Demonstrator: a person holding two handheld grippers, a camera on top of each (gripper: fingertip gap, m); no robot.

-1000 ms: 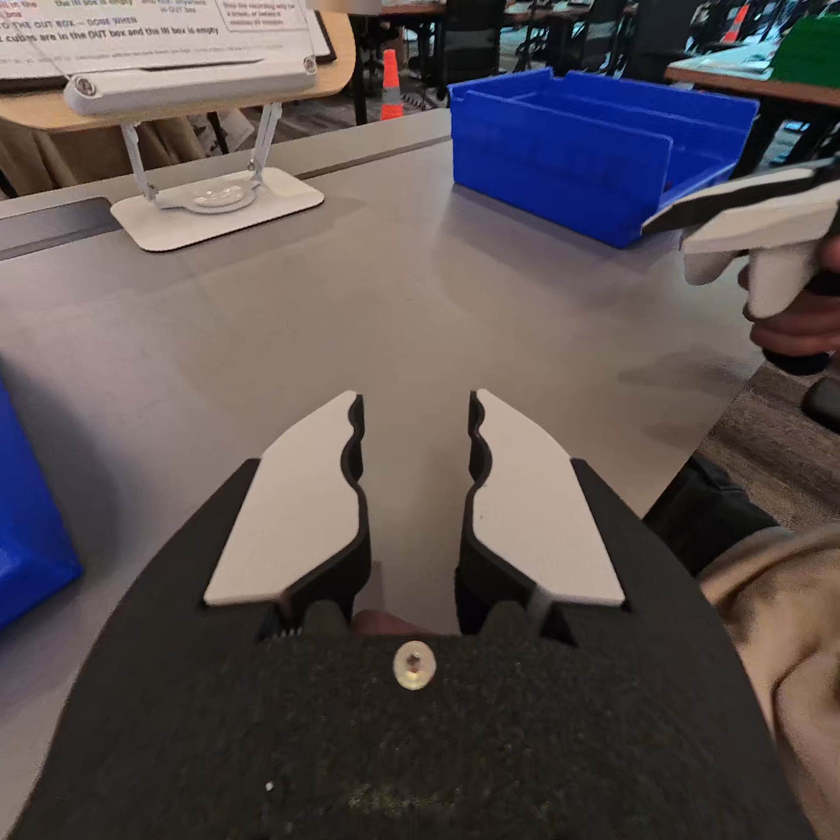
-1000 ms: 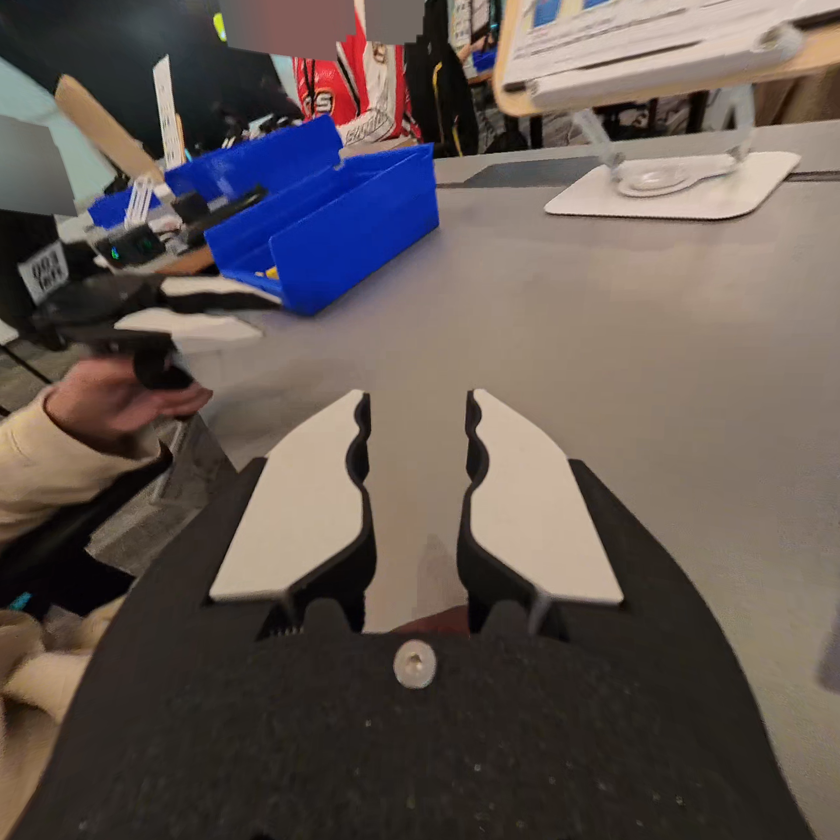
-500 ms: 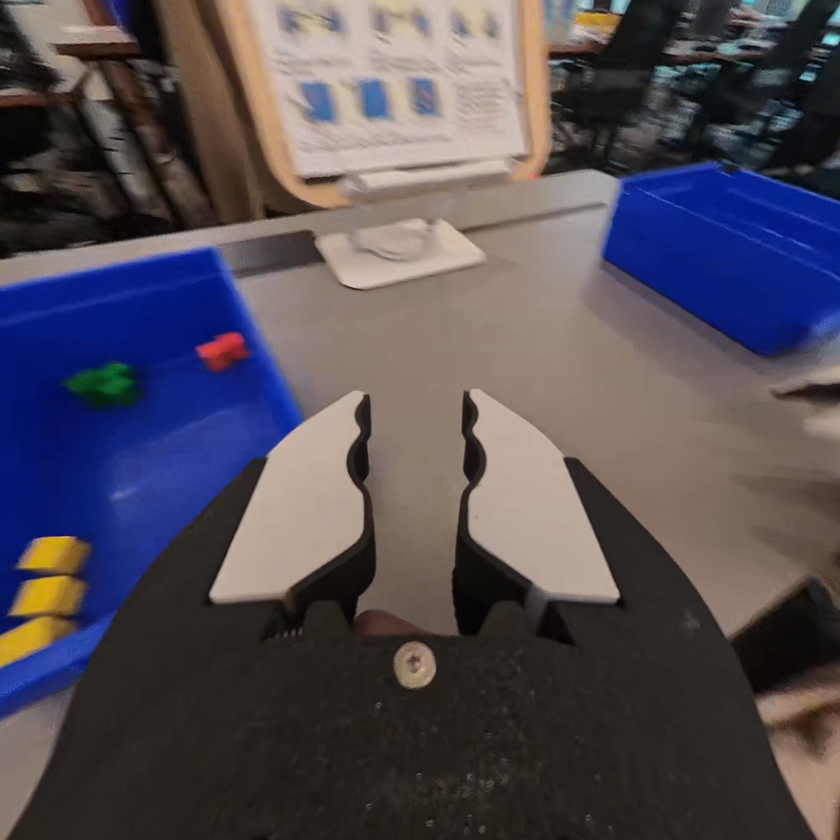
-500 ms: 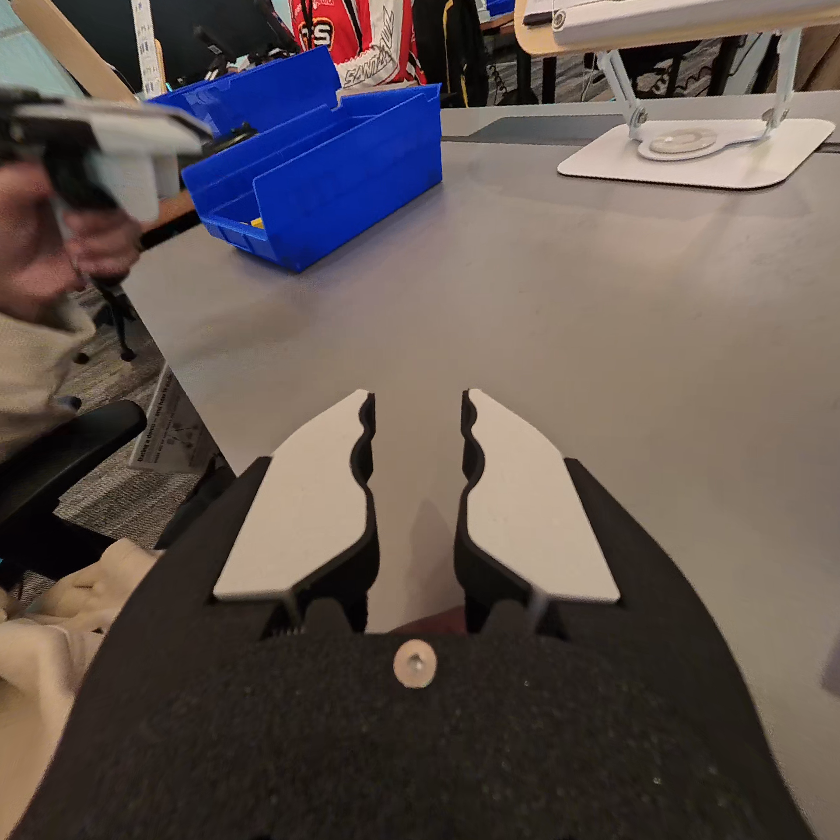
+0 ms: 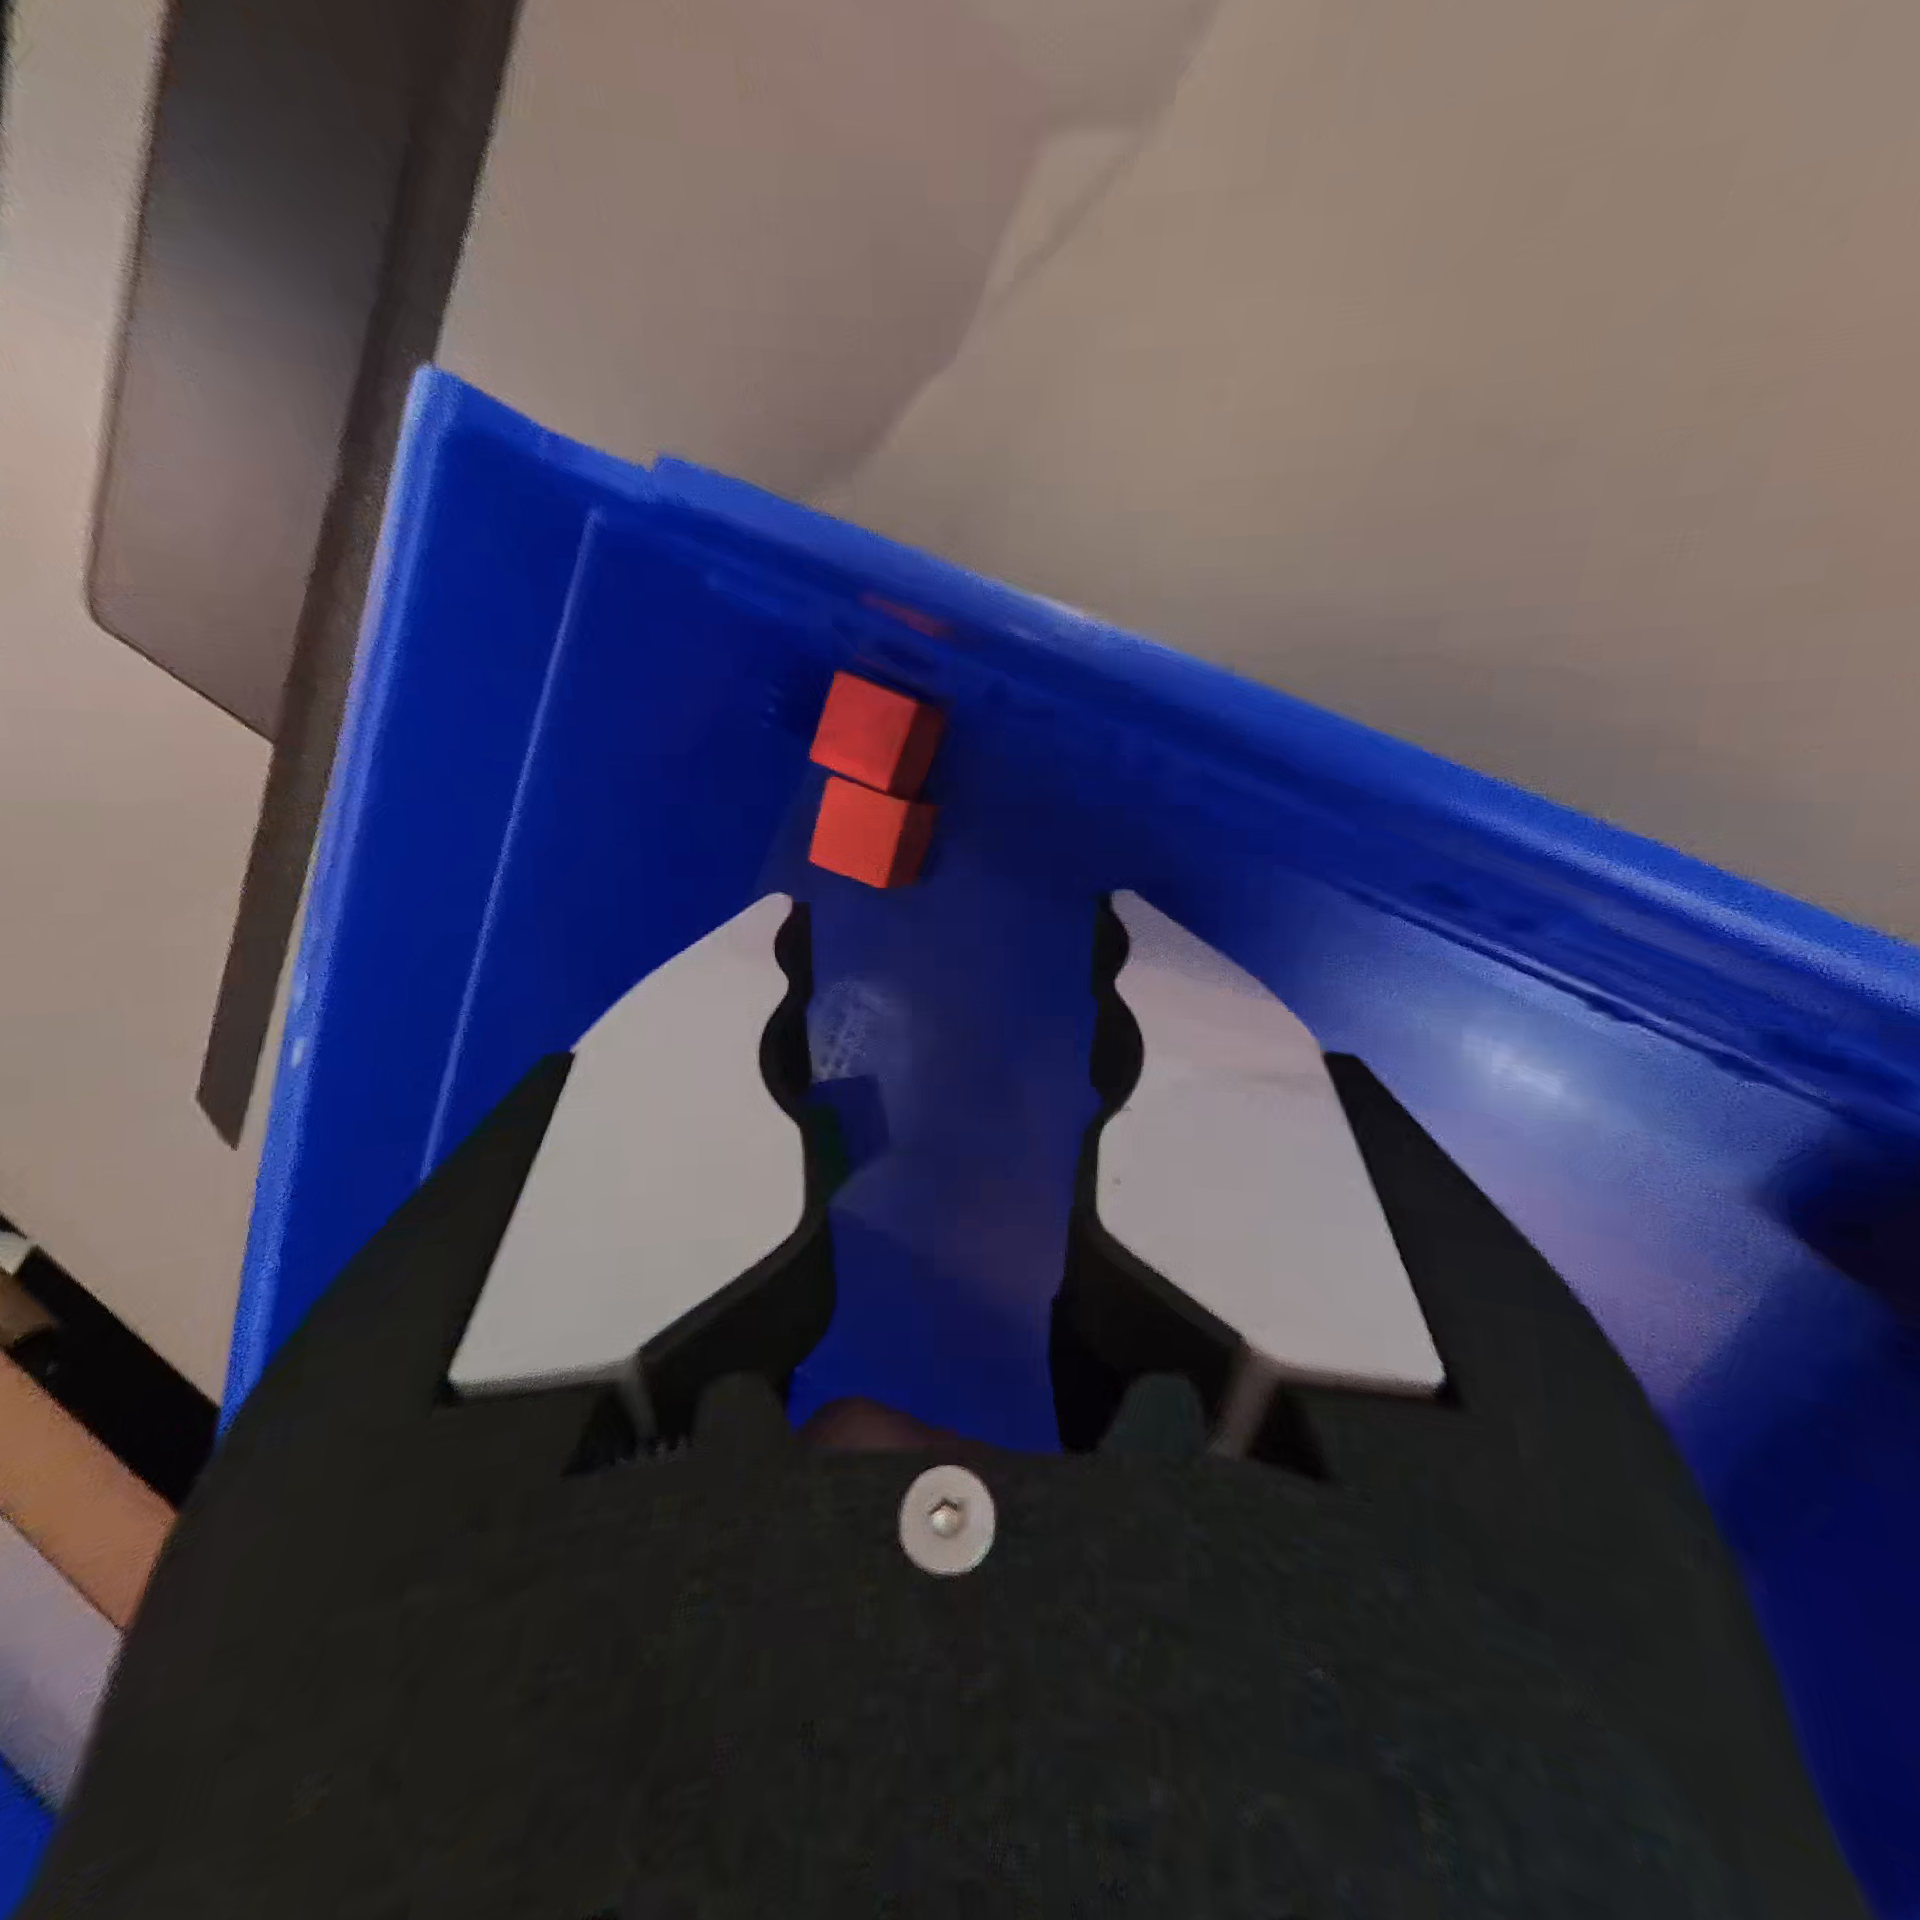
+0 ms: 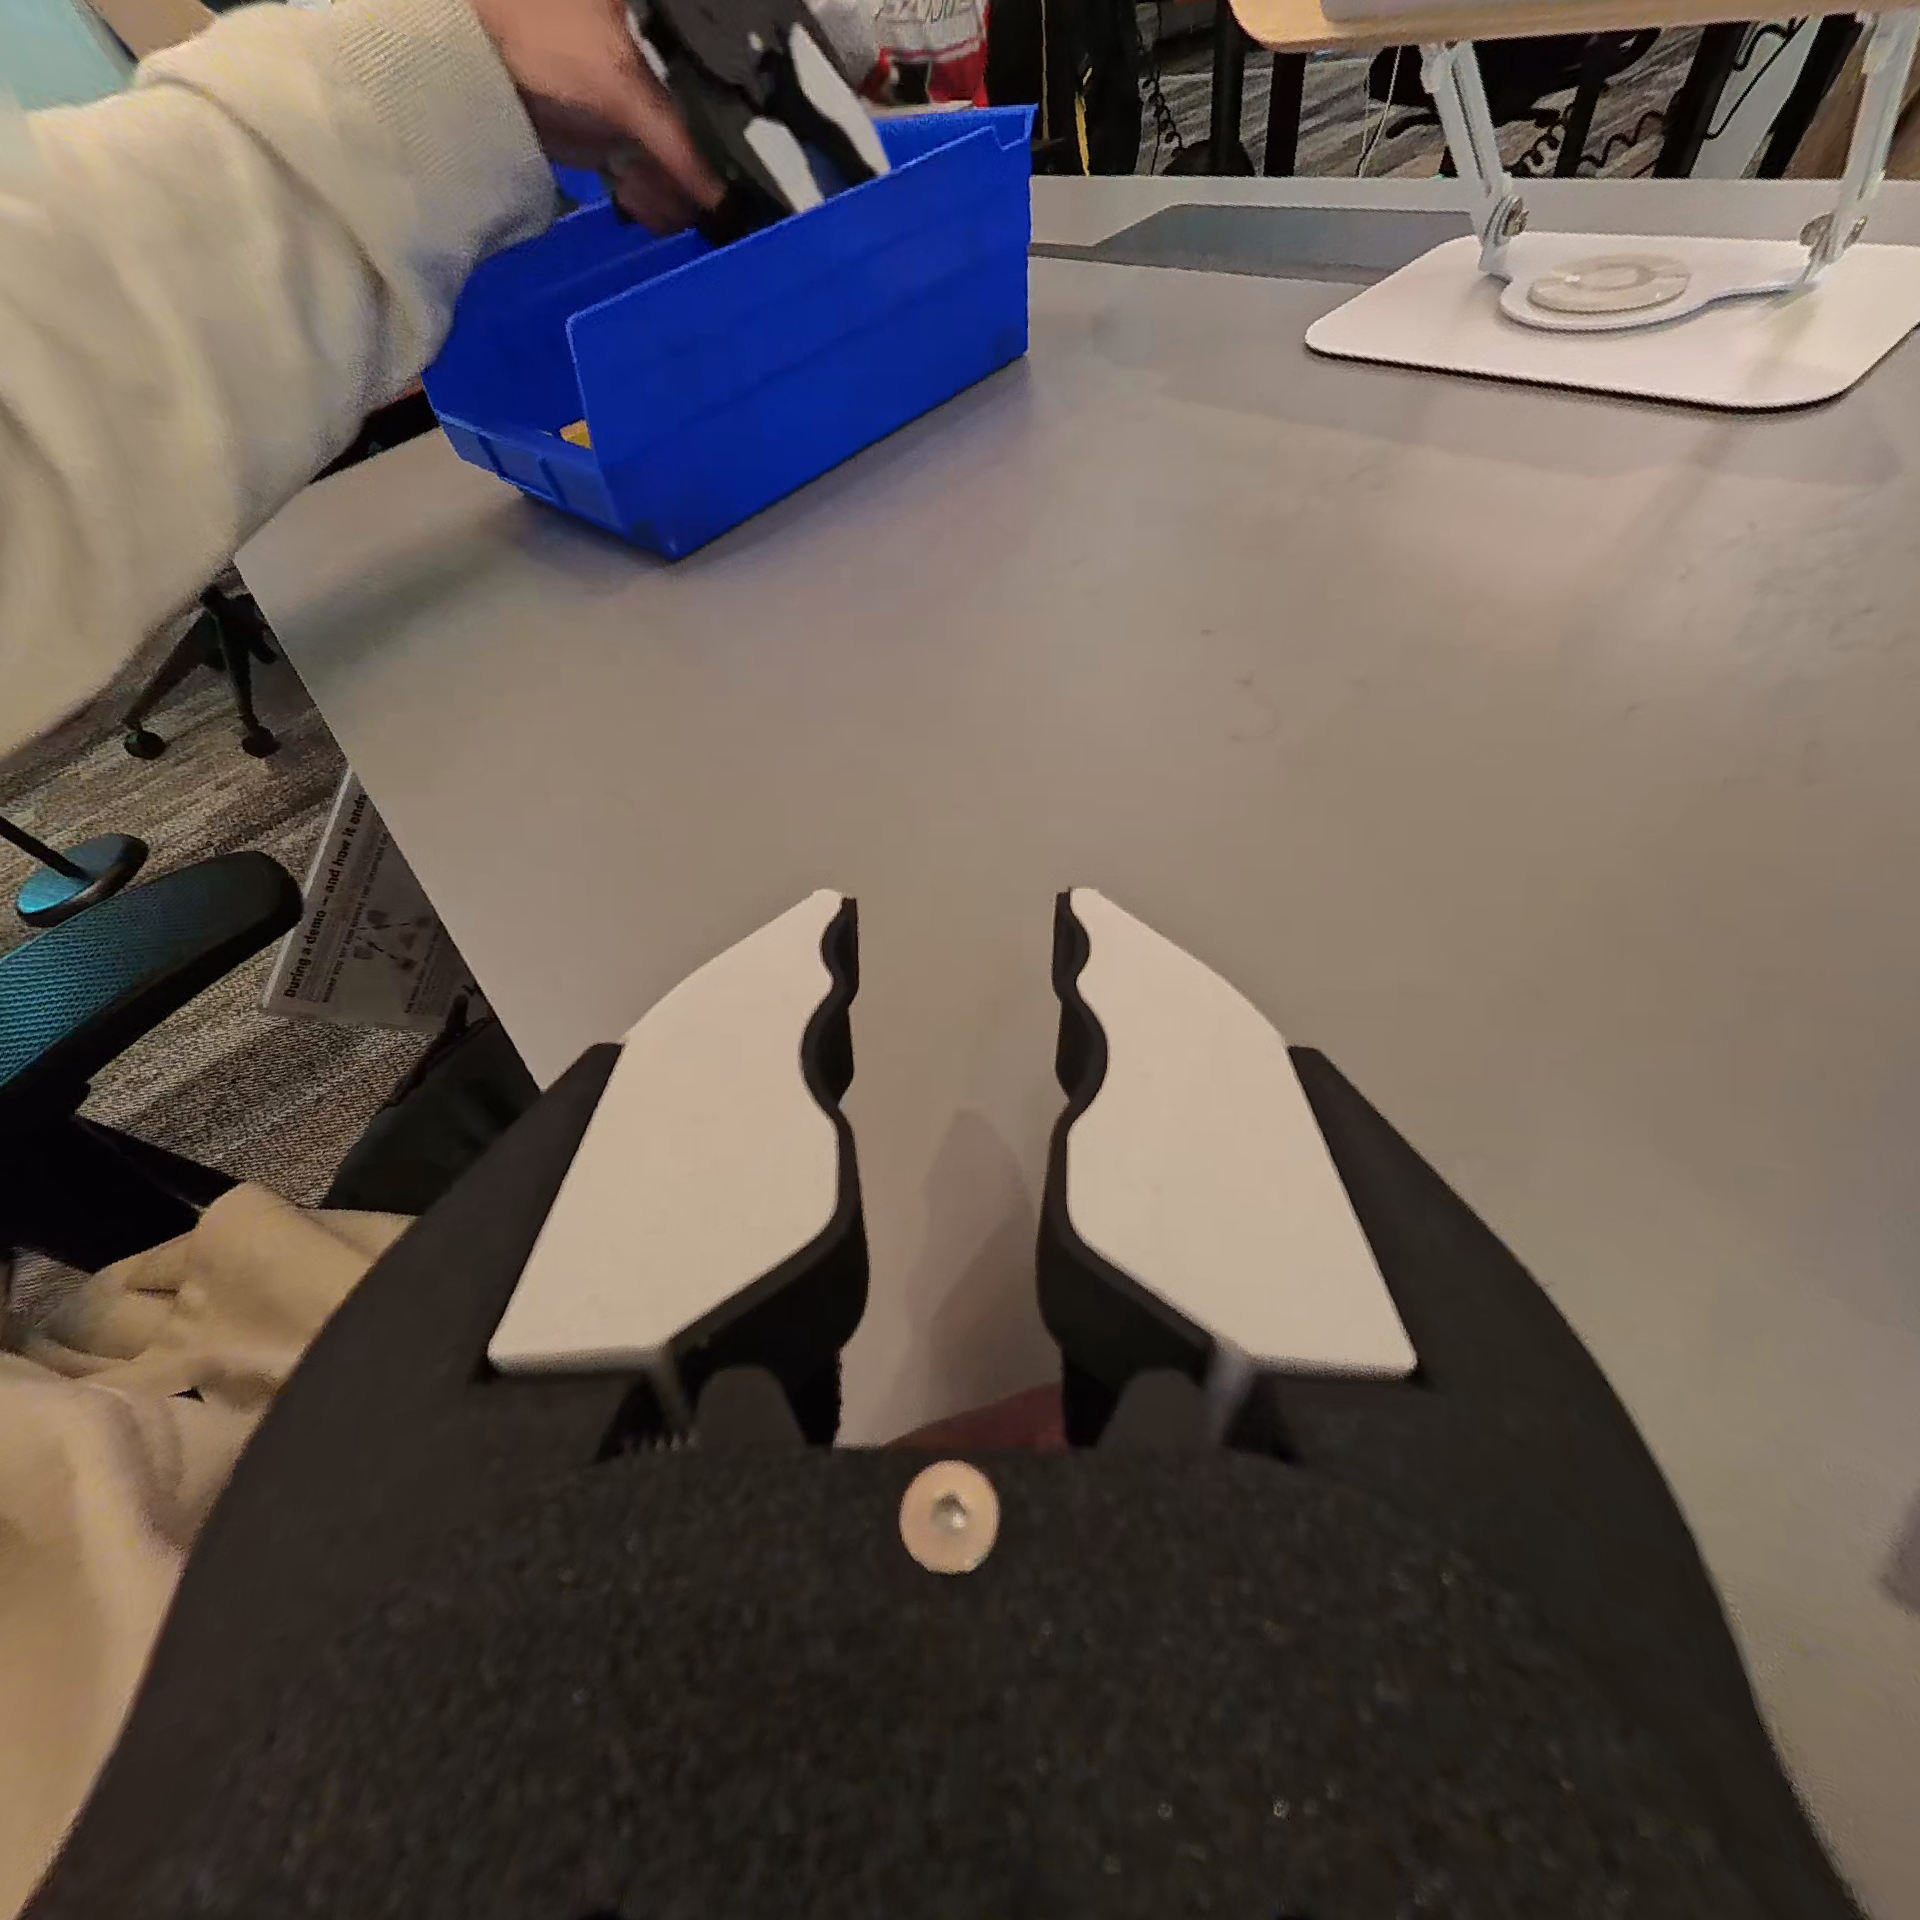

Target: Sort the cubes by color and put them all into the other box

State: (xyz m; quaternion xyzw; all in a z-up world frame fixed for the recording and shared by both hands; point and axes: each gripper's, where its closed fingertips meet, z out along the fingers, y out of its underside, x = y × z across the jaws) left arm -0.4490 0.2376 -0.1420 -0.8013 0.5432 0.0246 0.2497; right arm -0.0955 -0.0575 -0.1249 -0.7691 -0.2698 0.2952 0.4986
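Note:
In the left wrist view my left gripper [image 5: 951, 914] points down into a blue box [image 5: 1351, 790], open and with nothing between its pads. Two red cubes [image 5: 871, 795] lie touching each other by the box's wall, just beyond the left fingertip. A small blue piece [image 5: 850, 1103] shows beside the left pad. In the right wrist view my right gripper [image 6: 956, 914] is open and empty above the grey table [image 6: 1247, 644]. The same blue box [image 6: 800, 343] stands at the far left with the left gripper [image 6: 800, 156] dipped into it. A yellow cube [image 6: 575, 431] shows at its low front.
A white stand base [image 6: 1621, 322] sits at the back right of the table. The table's left edge [image 6: 343, 727] runs close to a black chair [image 6: 114, 966] and carpeted floor. A person's cream sleeve [image 6: 208, 260] reaches across to the box. To reach the small blue piece [image 5: 850, 1103] in a straight line is about 8 cm for my left fingers, about 55 cm for my right.
My left gripper has swung from the table's middle over to the blue box, tilted down into it and opened wider. My right gripper has stayed about where it was, still open.

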